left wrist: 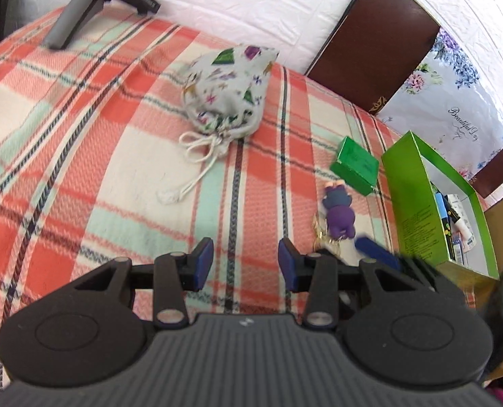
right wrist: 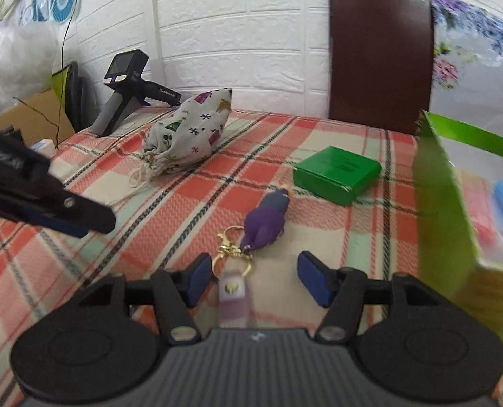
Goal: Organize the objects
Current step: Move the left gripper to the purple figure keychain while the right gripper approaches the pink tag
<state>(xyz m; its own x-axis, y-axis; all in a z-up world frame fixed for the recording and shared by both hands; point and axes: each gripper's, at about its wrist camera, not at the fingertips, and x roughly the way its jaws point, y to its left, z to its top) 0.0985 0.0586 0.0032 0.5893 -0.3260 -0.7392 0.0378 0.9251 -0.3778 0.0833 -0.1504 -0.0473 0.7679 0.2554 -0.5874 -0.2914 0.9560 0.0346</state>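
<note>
Left gripper (left wrist: 246, 263): jaws apart, nothing between the blue pads, only plaid tablecloth (left wrist: 81, 135).
Right gripper (right wrist: 255, 279): jaws apart; a blurred translucent keychain tag (right wrist: 232, 293) sits between the pads, nearer the left one, no pad pressing on it.
Purple figure keychain (right wrist: 265, 224): lying on the cloth just ahead of the right gripper, gold clasp (right wrist: 229, 247) toward the jaws.
Green flat box (right wrist: 336, 173): ahead and slightly right of the right gripper, beyond the figure.
Green open carton (right wrist: 438, 183): far right of it, holding small items.
Printed drawstring pouch (left wrist: 227, 91): well ahead of the left gripper, cords trailing toward it.
Black handheld device (left wrist: 92, 3): far ahead-left.
Brown chair back (right wrist: 380, 54): behind the table.
</note>
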